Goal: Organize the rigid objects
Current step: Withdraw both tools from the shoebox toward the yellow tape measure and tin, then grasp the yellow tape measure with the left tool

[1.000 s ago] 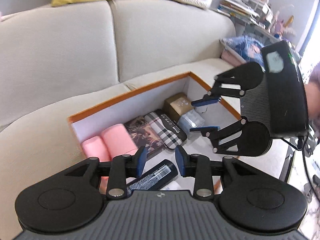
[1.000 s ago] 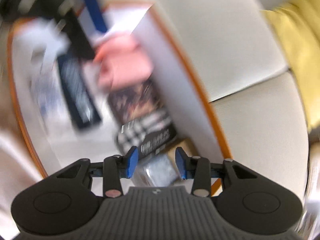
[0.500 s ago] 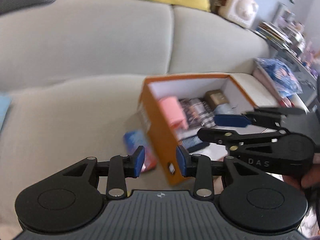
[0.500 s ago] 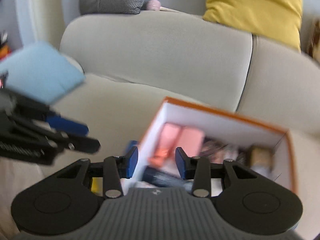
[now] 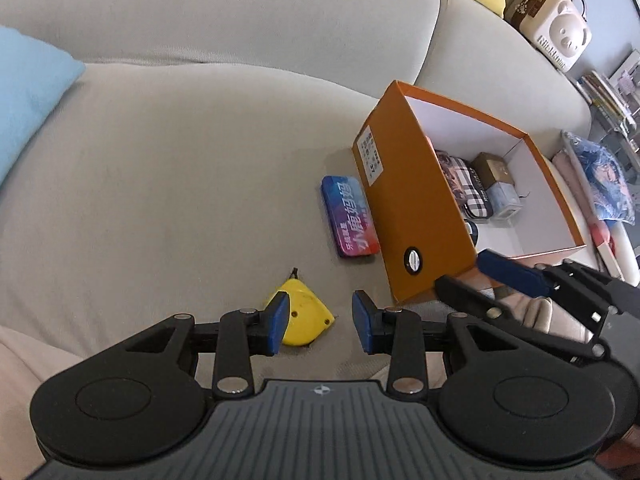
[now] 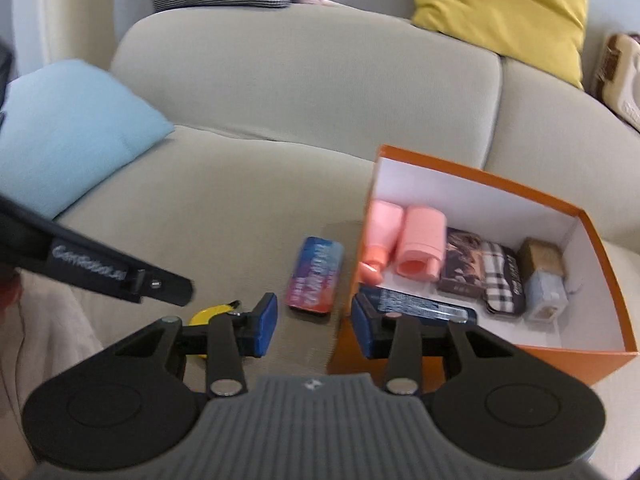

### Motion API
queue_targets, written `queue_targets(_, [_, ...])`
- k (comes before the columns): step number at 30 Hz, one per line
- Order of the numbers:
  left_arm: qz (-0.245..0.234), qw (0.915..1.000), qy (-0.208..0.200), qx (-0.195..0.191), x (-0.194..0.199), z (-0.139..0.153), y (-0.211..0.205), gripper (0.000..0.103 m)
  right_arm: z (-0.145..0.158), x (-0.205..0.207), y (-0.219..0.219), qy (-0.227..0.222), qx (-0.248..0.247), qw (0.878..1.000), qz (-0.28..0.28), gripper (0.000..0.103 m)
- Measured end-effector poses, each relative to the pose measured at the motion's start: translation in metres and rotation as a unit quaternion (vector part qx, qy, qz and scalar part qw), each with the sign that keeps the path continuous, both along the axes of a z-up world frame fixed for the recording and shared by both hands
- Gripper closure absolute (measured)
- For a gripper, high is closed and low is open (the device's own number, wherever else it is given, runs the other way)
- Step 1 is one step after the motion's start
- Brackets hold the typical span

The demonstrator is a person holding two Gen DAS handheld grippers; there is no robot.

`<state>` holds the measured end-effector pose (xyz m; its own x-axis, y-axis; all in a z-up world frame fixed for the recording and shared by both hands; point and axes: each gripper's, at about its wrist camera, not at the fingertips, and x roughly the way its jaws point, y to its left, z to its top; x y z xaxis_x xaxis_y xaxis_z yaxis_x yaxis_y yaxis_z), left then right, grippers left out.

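Left wrist view: left hand-held gripper [image 5: 320, 322] over the beige sofa seat [image 5: 168, 184], jaws spread partway, nothing between the pads. A yellow wedge-shaped object [image 5: 306, 320] lies on the seat just behind the left pad, partly hidden by it. Blue-and-pink tin [image 5: 349, 216] lies flat on the seat, just beside the orange box [image 5: 404, 216], outside its long wall. Box open on top, white inside; a plaid case [image 5: 468, 188], a brown box [image 5: 494, 168] and a pale blue box [image 5: 505, 200] are visible in it. Right hand-held gripper [image 5: 476, 276] enters from the right, near the box's near corner.

Right wrist view: slightly blurred. Jaws spread partway, empty. Two pink containers [image 6: 400, 240] lie against the box's left end; a dark blue tube [image 6: 420, 306] lies along the near wall. Light blue cushion [image 6: 68, 136] at left.
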<state>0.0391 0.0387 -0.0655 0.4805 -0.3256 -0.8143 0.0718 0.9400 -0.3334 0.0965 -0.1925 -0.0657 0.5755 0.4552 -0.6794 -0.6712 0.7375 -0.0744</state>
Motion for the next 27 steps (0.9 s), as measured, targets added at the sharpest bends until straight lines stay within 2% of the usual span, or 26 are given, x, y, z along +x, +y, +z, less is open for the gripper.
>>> queue_targets(4, [0.002, 0.9998, 0.008, -0.015, 0.000, -0.009, 0.002, 0.061, -0.009, -0.005, 0.005, 0.020, -0.012, 1.000, 0.015, 0.069])
queue_targets(8, [-0.004, 0.9997, 0.018, -0.012, 0.007, -0.021, -0.002, 0.060, -0.024, 0.000, 0.006, 0.053, -0.028, 0.998, 0.025, 0.070])
queue_targets(12, [0.020, 0.9983, 0.054, 0.014, 0.014, -0.041, -0.004, 0.044, -0.039, 0.009, 0.008, 0.073, -0.042, 0.996, 0.019, 0.070])
queue_targets(13, [0.035, 0.9973, 0.064, 0.010, 0.016, -0.046, -0.002, 0.040, -0.042, 0.011, 0.008, 0.079, -0.044, 0.996, 0.019, 0.070])
queue_targets(16, [0.071, 0.9922, 0.102, -0.012, 0.026, -0.063, 0.004, 0.040, -0.049, 0.016, 0.005, 0.093, -0.050, 0.994, 0.023, 0.070])
queue_targets(21, [0.086, 0.9871, 0.134, -0.019, 0.035, -0.084, 0.003, 0.039, -0.057, 0.028, 0.008, 0.117, -0.041, 0.992, 0.026, 0.070])
queue_targets(23, [0.091, 0.9860, 0.135, -0.036, 0.037, -0.089, 0.004, 0.038, -0.062, 0.029, 0.009, 0.126, -0.036, 0.991, 0.028, 0.070])
queue_targets(27, [0.088, 0.9866, 0.132, -0.037, 0.038, -0.094, 0.002, 0.032, -0.069, 0.037, 0.014, 0.129, -0.032, 0.991, 0.027, 0.070])
